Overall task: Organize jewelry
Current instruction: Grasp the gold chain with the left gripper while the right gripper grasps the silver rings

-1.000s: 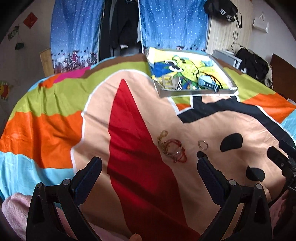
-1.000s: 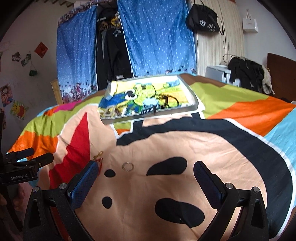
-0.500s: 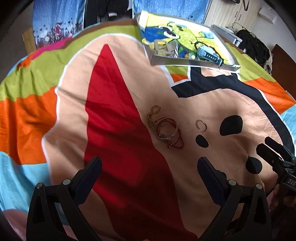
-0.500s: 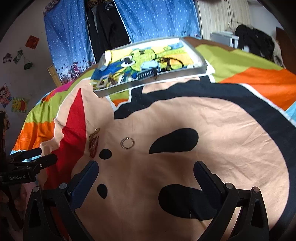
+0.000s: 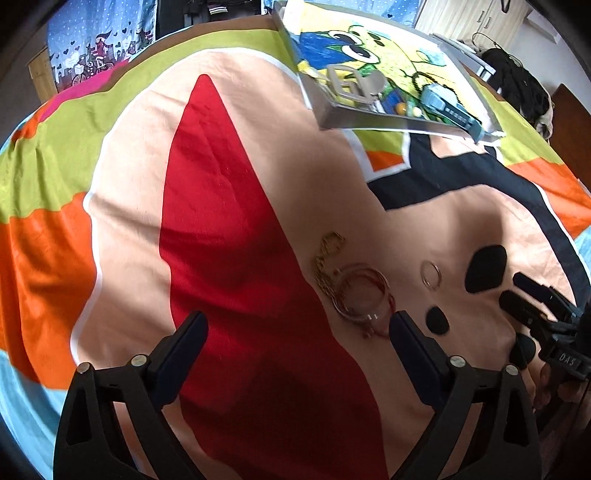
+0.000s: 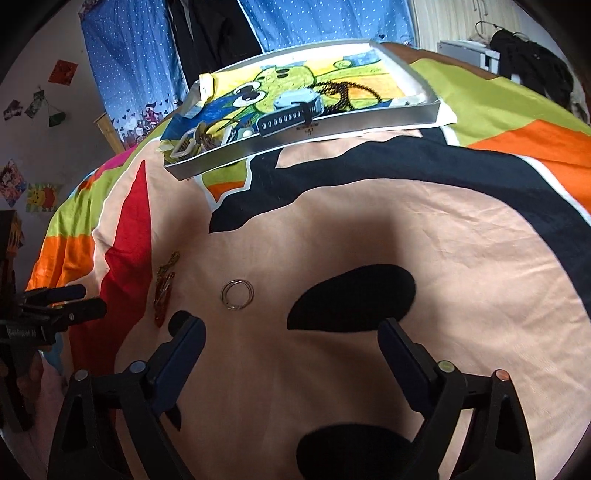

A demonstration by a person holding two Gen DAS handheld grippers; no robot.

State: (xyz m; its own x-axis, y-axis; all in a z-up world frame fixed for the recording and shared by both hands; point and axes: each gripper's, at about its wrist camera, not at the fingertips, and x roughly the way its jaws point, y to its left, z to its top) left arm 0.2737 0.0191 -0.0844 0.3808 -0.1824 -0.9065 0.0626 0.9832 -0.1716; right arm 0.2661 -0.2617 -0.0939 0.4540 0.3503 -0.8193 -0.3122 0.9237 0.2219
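Matt cloth, shiny metal

The bedspread (image 6: 369, 240) is soft, matt, faintly creased cloth; the thin rings (image 6: 237, 294) and gold chain (image 5: 327, 258) glint like polished metal; the tray (image 6: 369, 122) has a brushed metallic wall.

You are over a bed (image 6: 369, 258) spread with a cartoon-print cover in peach, red, orange, green and black. Behind it hang blue dotted curtains (image 6: 325, 22) with dark clothes (image 6: 214, 33) between them. Drawings (image 6: 40, 194) are stuck on the pale wall at your left; a wooden wardrobe (image 5: 476, 18) stands right.
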